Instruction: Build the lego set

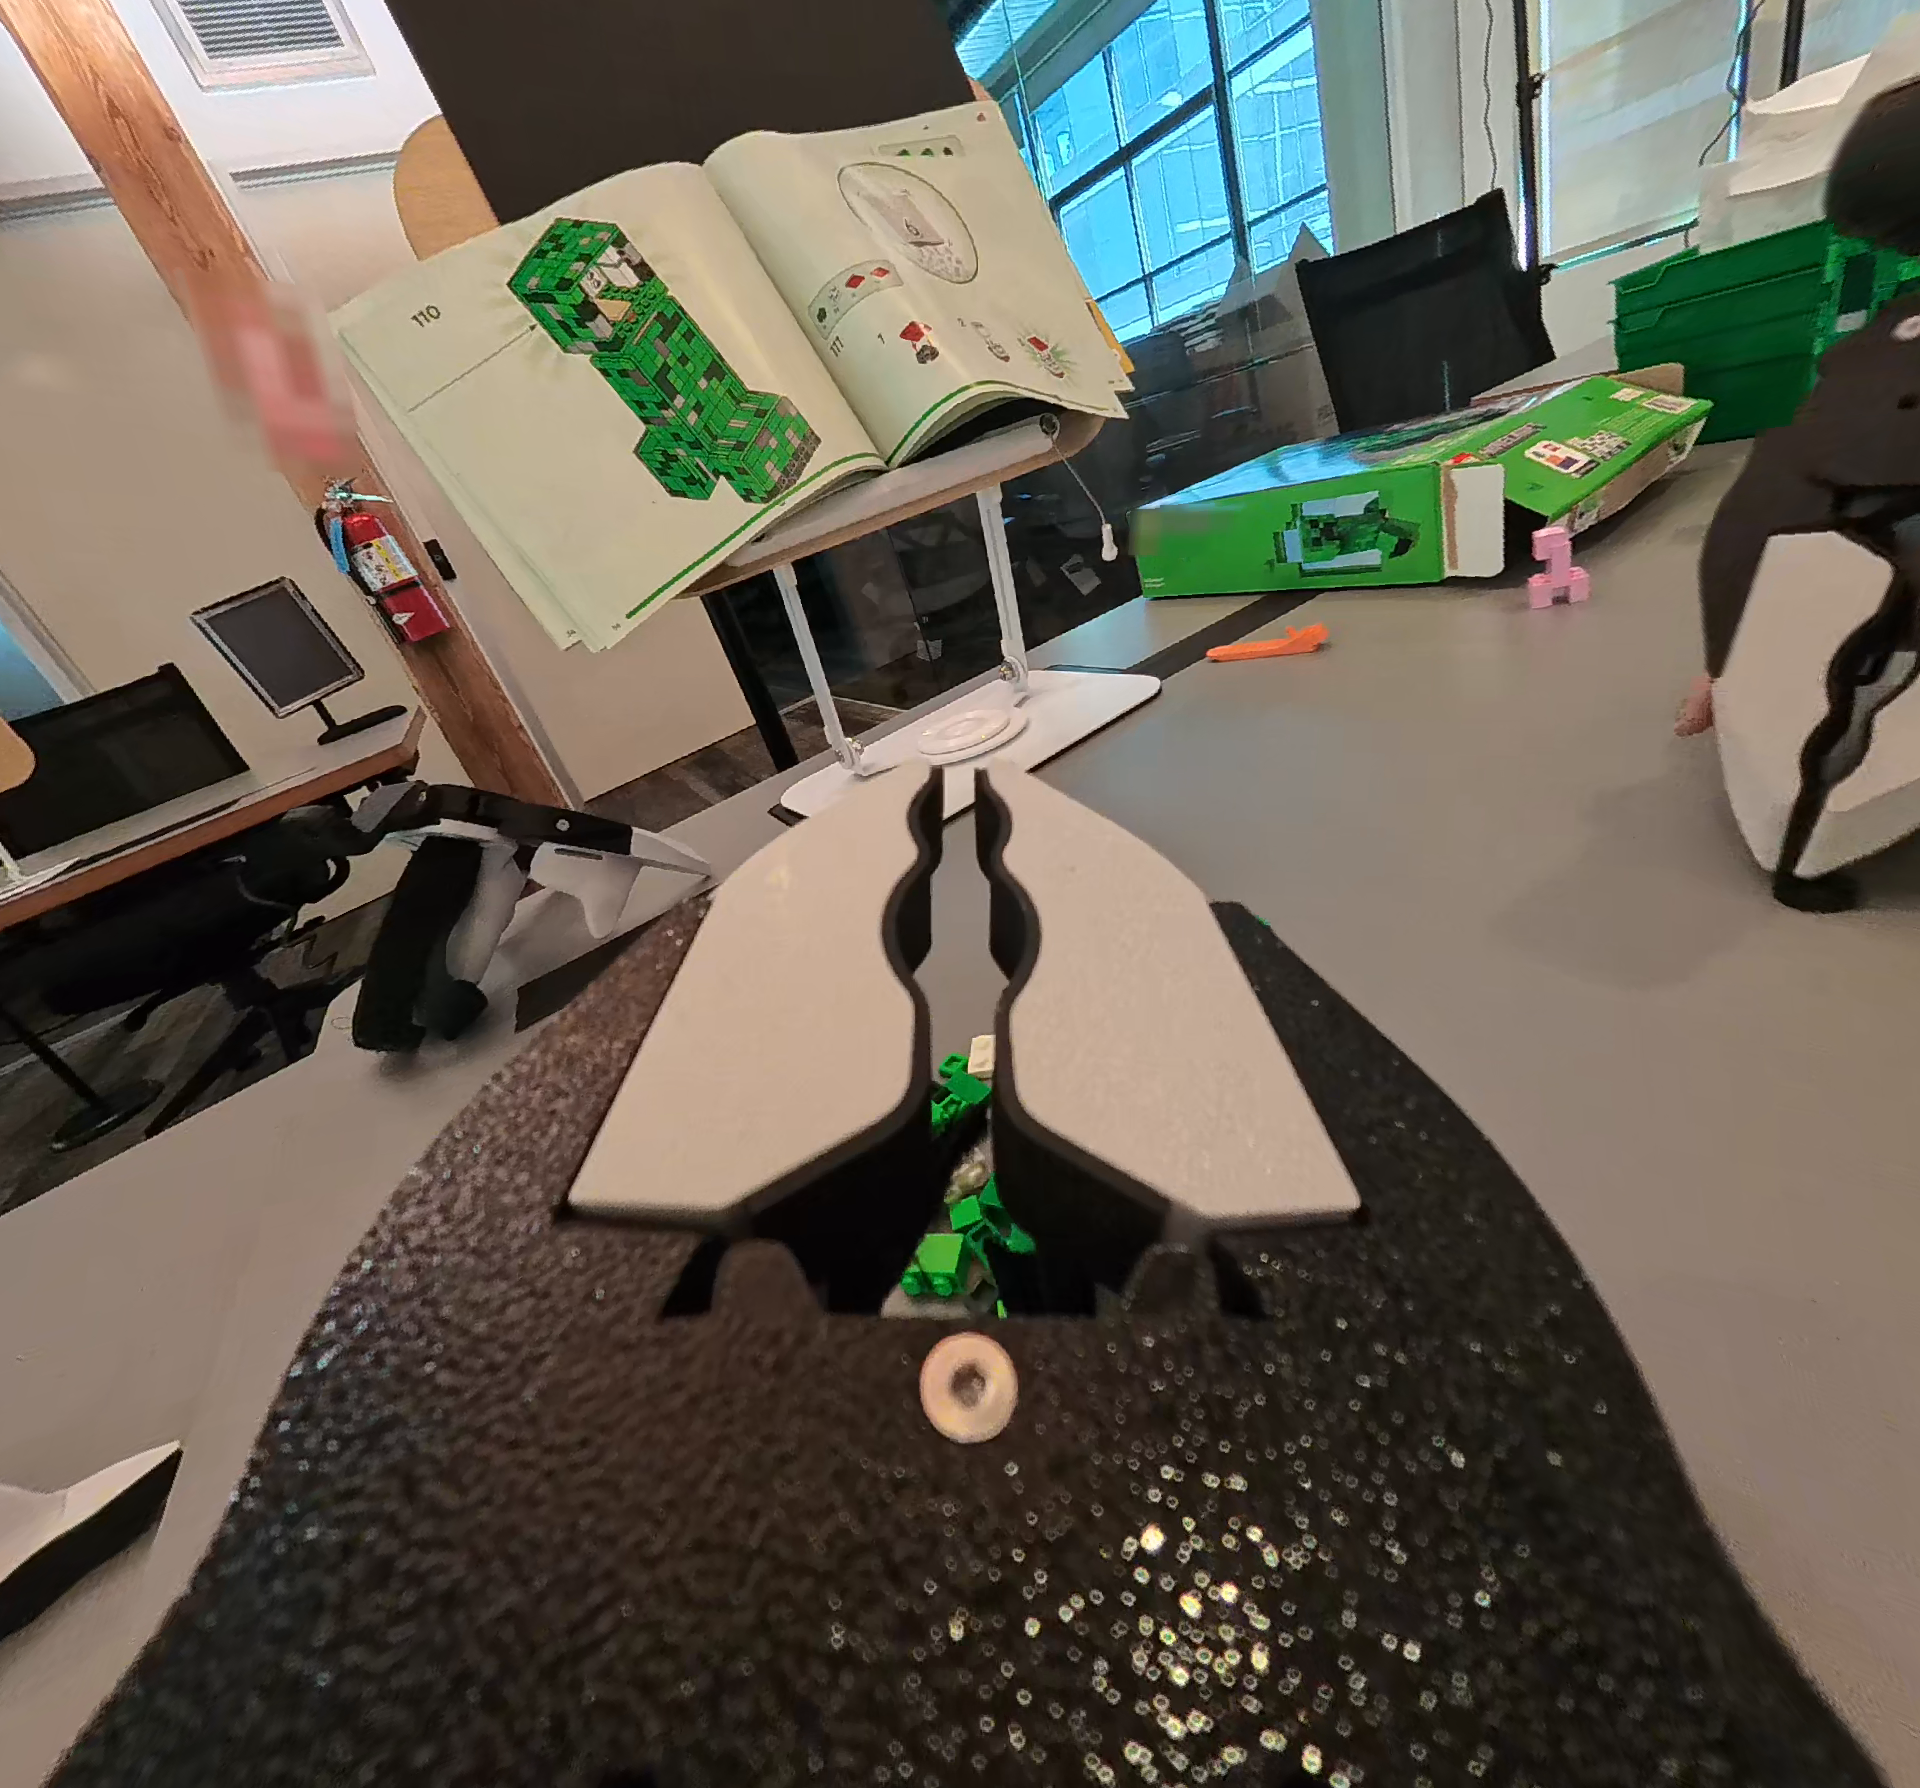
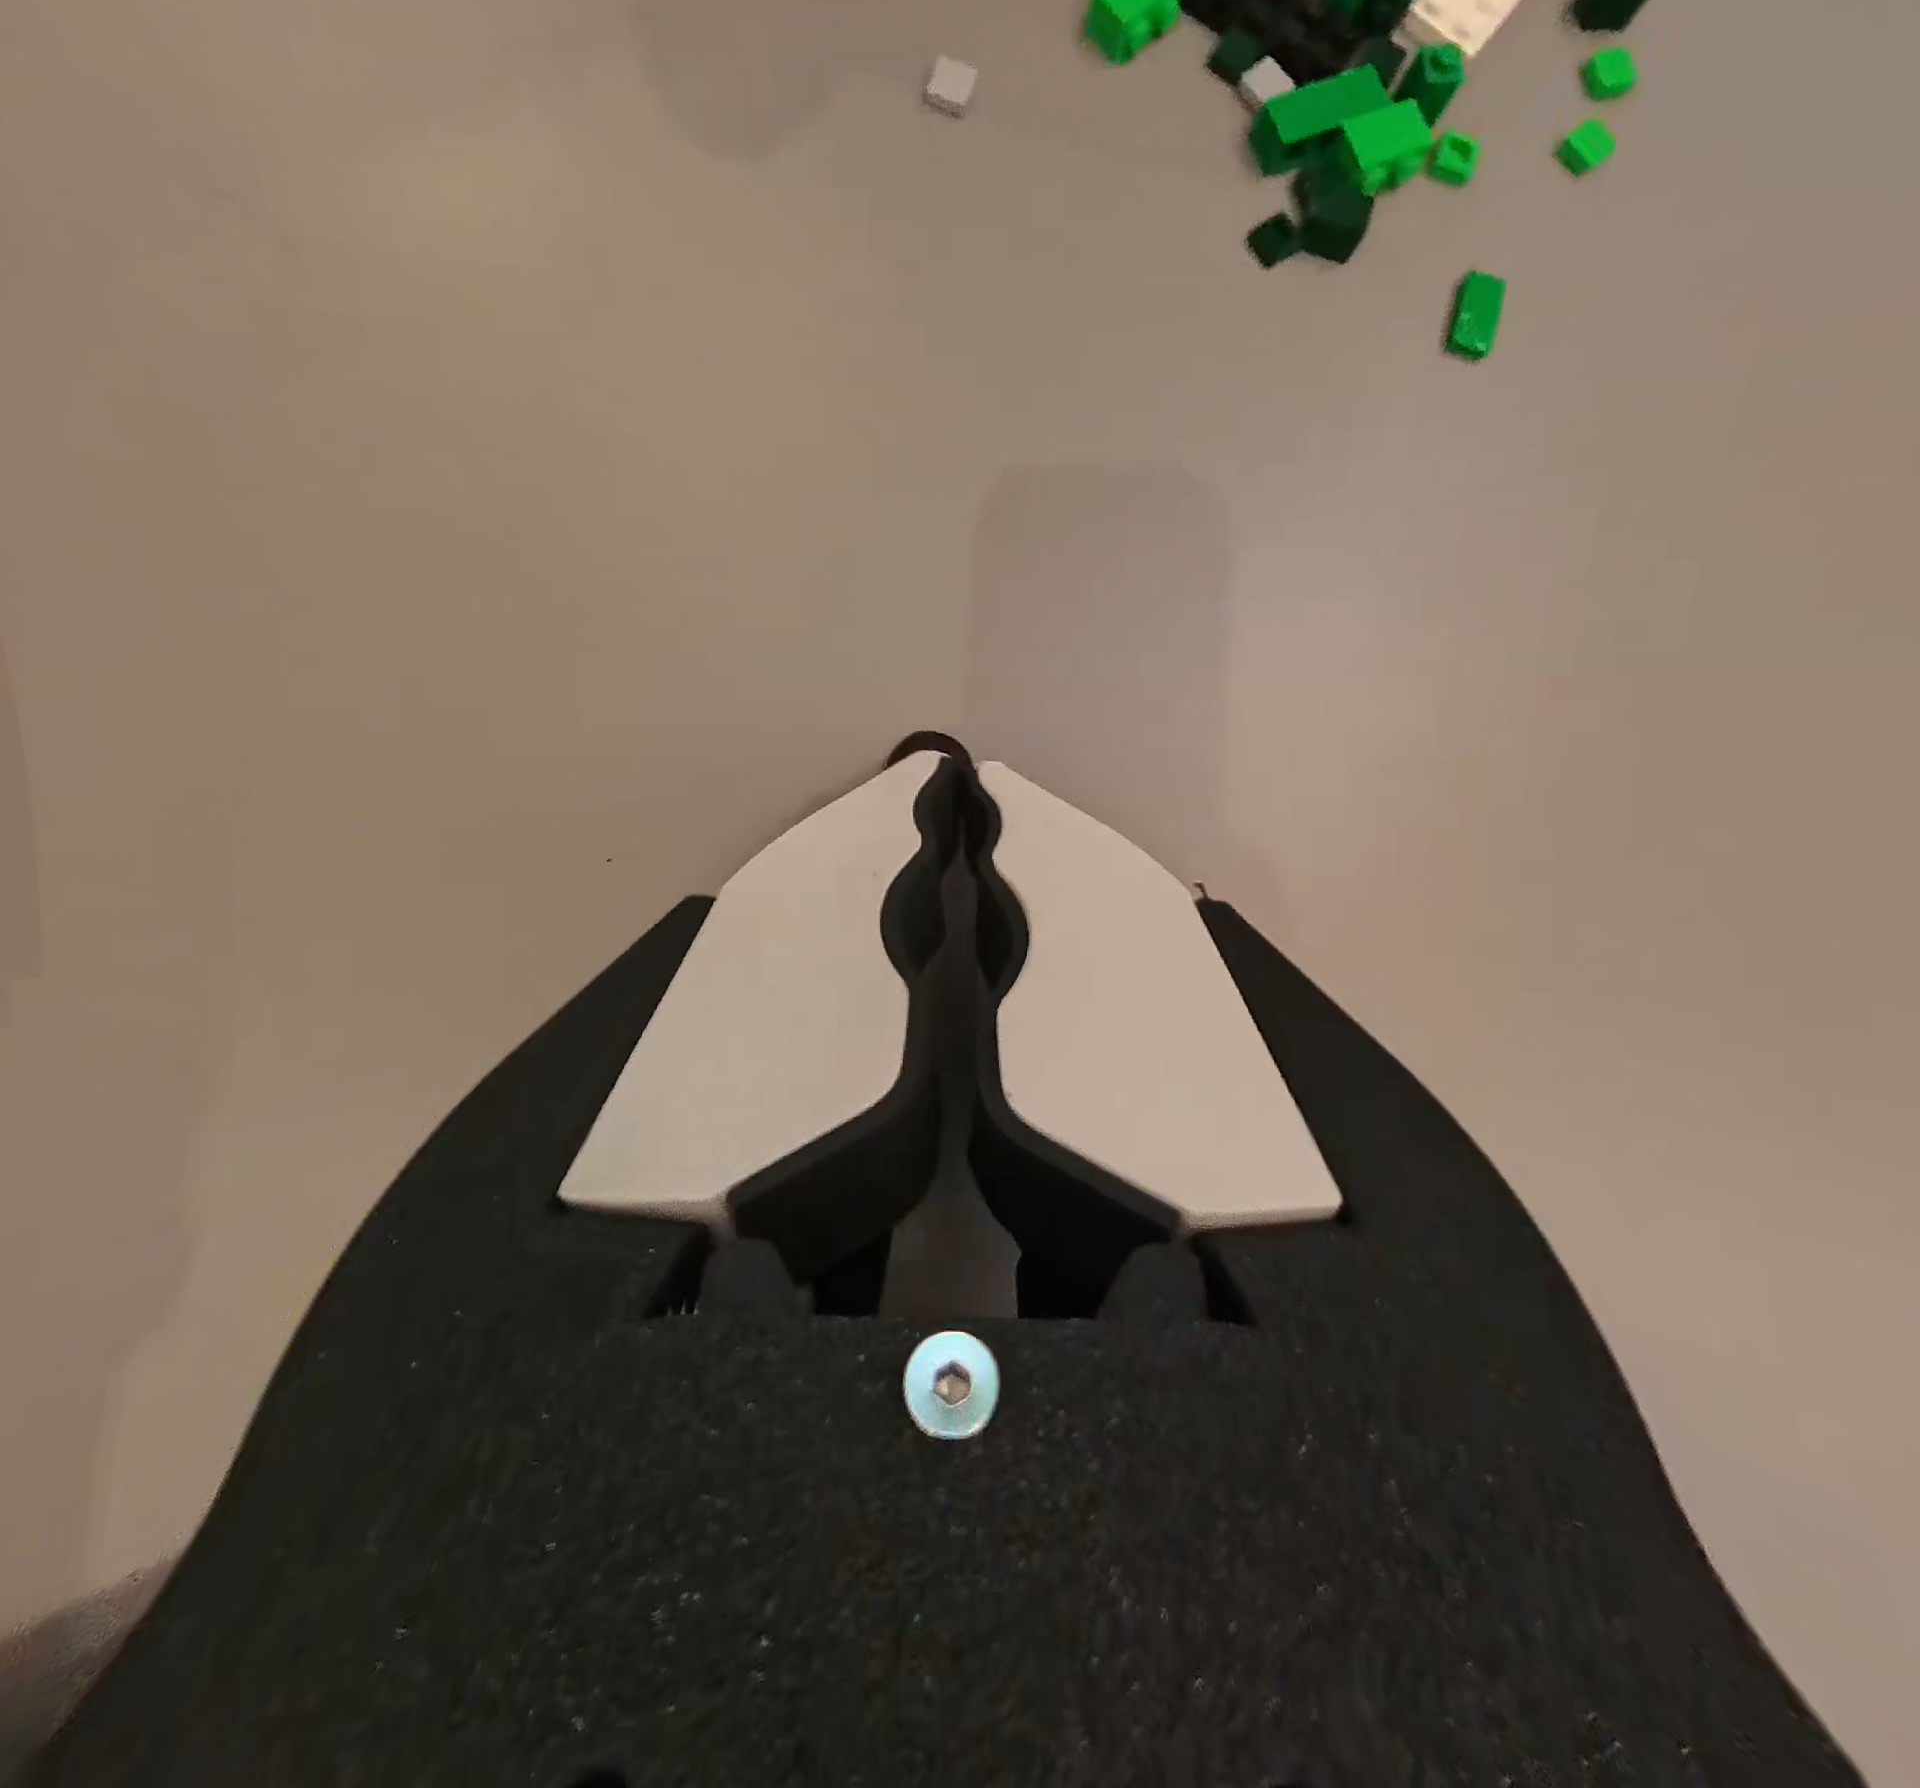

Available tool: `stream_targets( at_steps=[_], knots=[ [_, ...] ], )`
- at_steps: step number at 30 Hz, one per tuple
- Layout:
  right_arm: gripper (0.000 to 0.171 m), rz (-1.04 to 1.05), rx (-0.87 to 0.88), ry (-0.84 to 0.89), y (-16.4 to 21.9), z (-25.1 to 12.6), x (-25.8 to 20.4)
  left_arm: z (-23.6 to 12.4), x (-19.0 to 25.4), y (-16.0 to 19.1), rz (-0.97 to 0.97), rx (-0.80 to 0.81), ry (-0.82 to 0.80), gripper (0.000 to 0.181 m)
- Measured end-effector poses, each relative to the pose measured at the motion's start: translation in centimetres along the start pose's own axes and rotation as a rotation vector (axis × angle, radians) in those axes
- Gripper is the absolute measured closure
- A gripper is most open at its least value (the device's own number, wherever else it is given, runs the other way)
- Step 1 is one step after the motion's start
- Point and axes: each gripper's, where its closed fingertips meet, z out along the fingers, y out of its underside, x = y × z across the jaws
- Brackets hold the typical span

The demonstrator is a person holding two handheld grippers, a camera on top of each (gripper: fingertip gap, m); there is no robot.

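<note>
the left gripper [image 1: 958, 782] is up over the grey table [image 1: 1351, 855] with its two fingers almost together, just a thin gap, and nothing between them, and some green lego bricks [image 1: 961, 1208] peek out under it. the right gripper [image 2: 954, 767] points down at the table with its fingers pressed together at the tips, and something small and dark sits right at the tips, but i cannot tell what it is. the pile of lego bricks [image 2: 1340, 24] lies well apart from it, and the open instruction book [image 1: 727, 336] sits on a white stand [image 1: 977, 699] near the green lego box [image 1: 1403, 502].
</note>
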Motion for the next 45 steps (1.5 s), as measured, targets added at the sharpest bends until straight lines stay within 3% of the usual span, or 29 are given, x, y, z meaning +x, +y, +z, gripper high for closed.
stream_targets(
  at_steps=[7, 11, 14, 23, 37, 41, 45],
  knots=[
    [0.17, -0.007, 0.106, -0.031, -0.9, -0.4, 0.4, -0.2, 0.2, -0.6, 0.03, 0.035, -0.004, 0.181],
    [0.149, 0.153, 0.157, -0.034, -0.8, -0.5, -0.3, -0.2, 0.4, -0.8, 0.049, 0.045, 0.005, 0.181],
    [0.14, 0.108, 0.109, 0.018, -0.1, 0.1, -1.1, -0.2, 0.6, -0.7, 0.054, 0.042, 0.012, 0.181],
    [0.156, 0.078, 0.084, 0.056, -0.5, 0.5, -0.6, -0.1, 0.8, -0.6, 0.064, 0.034, 0.019, 0.181],
    [0.153, -0.011, 0.113, -0.054, -0.4, 0.2, -1.0, 0.1, 1.1, -0.4, 0.087, 0.023, 0.028, 0.181],
    [0.14, 0.046, 0.43, 0.025, -3.5, -2.9, 0.6, 0.0, 1.1, -0.6, 0.088, 0.033, 0.022, 0.181],
    [0.149, 0.134, 0.919, 0.452, -4.8, -9.4, 5.5, -0.1, 0.8, -0.6, 0.088, 0.036, 0.01, 0.181]
  ],
)
